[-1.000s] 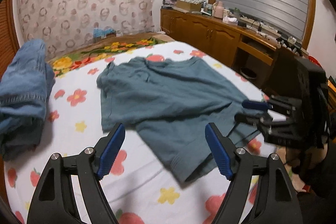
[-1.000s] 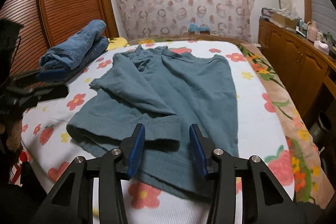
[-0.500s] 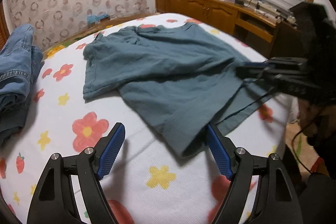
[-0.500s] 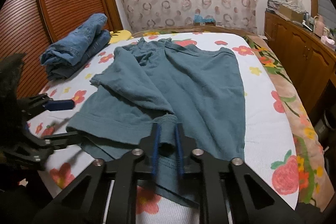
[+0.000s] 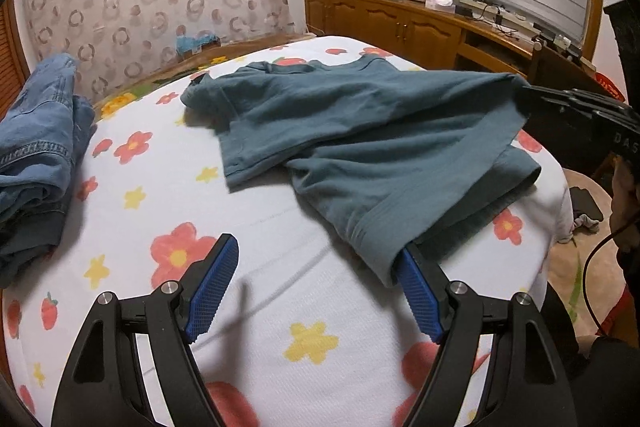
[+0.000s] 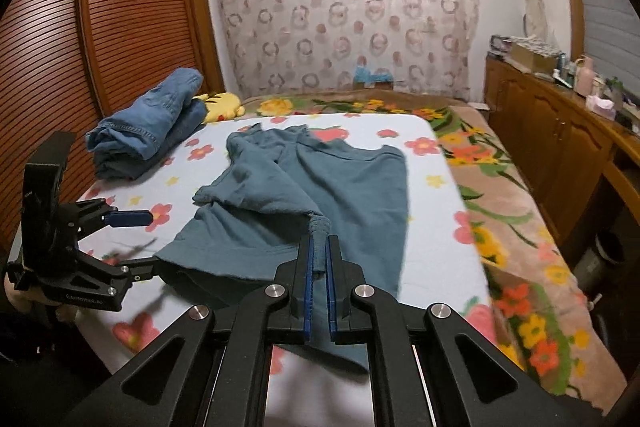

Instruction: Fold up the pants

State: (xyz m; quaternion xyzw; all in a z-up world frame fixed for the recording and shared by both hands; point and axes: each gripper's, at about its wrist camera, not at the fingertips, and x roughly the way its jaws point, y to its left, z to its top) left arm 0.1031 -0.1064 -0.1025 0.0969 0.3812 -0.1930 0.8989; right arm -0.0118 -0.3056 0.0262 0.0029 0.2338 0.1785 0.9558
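- Teal pants (image 6: 344,187) lie crumpled mid-bed, not folded yet.
- R gripper (image 6: 319,267) is clenched on a leg hem, lifted at 6 o'clock.
- L gripper (image 5: 316,281) is released, w/ the other hem at its 3 o'clock finger.
- Left: grasp and fold.

Both wrist cameras look close and downward across the same bed (image 5: 280,227) from its near edge.

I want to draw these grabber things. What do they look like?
Both are black frames with triangle-shaped holes and round silver bolts. The left gripper has two bumpy blue pads on its fingers. The right gripper has the same blue pads, seen edge-on as thin strips. Small white letters are printed on each black body, and a thin black cable hangs by the right one.
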